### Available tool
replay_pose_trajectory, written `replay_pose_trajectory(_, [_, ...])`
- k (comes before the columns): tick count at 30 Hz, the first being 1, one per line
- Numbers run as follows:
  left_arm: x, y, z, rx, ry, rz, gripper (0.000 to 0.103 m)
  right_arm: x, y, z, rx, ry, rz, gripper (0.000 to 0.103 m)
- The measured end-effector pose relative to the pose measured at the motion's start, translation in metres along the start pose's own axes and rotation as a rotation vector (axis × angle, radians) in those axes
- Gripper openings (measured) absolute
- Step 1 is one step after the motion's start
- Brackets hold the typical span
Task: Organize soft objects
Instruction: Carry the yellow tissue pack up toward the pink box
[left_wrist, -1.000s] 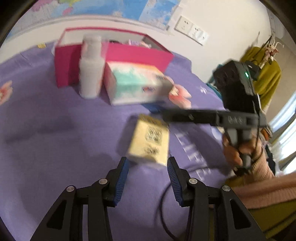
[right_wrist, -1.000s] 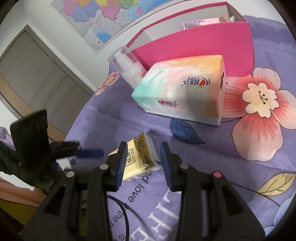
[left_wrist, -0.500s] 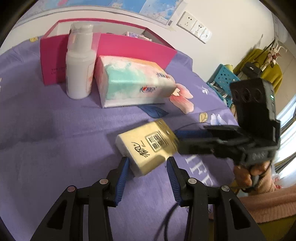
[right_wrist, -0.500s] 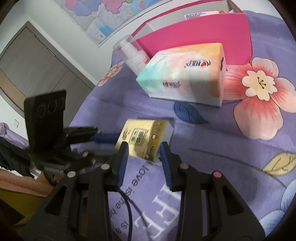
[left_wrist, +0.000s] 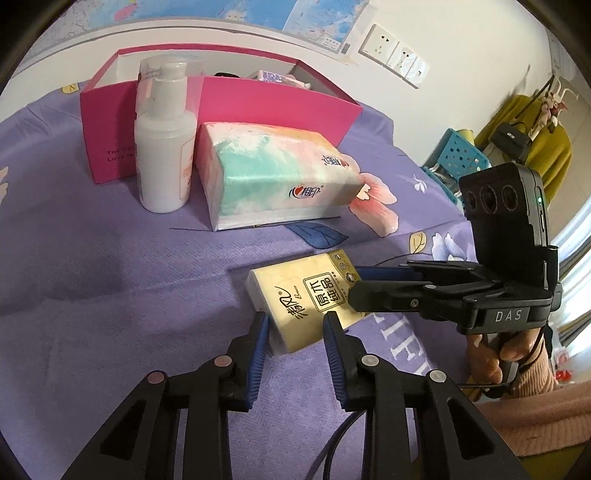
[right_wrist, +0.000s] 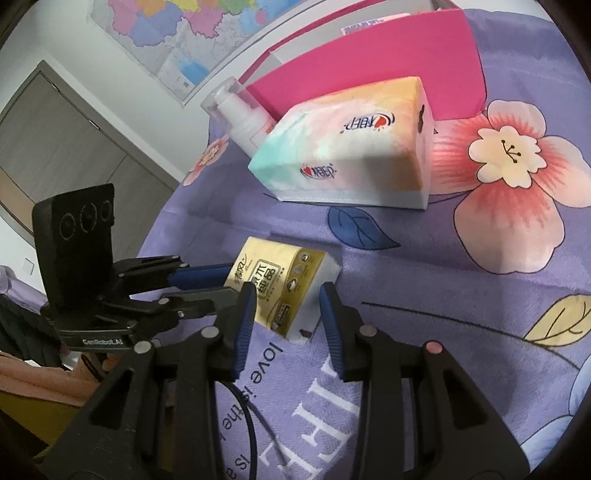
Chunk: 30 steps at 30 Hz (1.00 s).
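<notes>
Tissue pack (left_wrist: 308, 299), yellow, one, on purple cloth (left_wrist: 110, 280): my left gripper (left_wrist: 295, 328) has just closed on its near end; my right gripper (right_wrist: 286, 304) clamps its other end. Beyond: one large tissue pack (left_wrist: 273, 177), one bottle (left_wrist: 164, 147), one pink box (left_wrist: 229, 99).

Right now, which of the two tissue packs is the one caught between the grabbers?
The small yellow tissue pack, lying flat on the purple cloth near the camera. The bigger pastel tissue pack sits untouched farther back, beside the white bottle.
</notes>
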<state>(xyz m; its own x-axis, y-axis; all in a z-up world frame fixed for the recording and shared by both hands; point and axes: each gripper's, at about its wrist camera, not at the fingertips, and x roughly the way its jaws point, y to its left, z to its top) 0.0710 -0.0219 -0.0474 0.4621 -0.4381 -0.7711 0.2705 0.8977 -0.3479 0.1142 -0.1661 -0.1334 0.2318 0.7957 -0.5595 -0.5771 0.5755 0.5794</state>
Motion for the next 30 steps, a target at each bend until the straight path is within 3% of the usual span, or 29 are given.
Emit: replay_pose_trajectory(30, [-0.016, -0.018, 0.012, 0.060, -0.051, 0.052, 0.030, -0.021, 0.018, 0.004, -0.051, -0.074, -0.040, 0.039])
